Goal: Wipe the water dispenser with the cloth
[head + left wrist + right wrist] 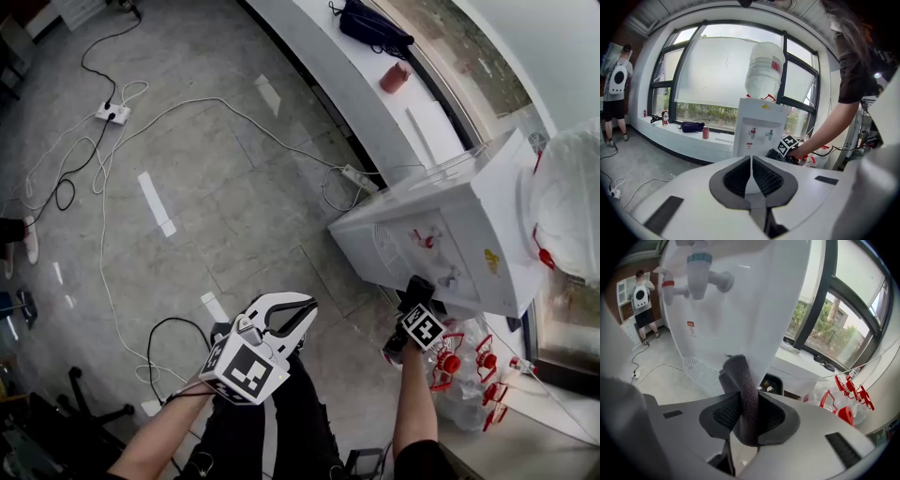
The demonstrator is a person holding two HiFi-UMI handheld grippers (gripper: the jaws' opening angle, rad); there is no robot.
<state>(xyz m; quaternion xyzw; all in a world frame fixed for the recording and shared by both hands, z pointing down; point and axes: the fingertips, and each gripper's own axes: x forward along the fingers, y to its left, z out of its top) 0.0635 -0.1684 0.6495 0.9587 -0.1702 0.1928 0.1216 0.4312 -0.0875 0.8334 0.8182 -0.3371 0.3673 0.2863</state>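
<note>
Right gripper (745, 401) clamped on dark cloth (737, 373), cloth end close at white dispenser (750, 301) front, below taps (700, 275); contact unclear. Left gripper (751, 166) jaws together, nothing between, held well back from dispenser over grey floor (197, 159)

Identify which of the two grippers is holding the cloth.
The right gripper: its fingers clamp the dark grey cloth close to the water dispenser. The left gripper has its fingers together on nothing.

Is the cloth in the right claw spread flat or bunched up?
Bunched up: the dark cloth stands as a thick rolled wad pinched in the right claw, with no part spread flat.
</note>
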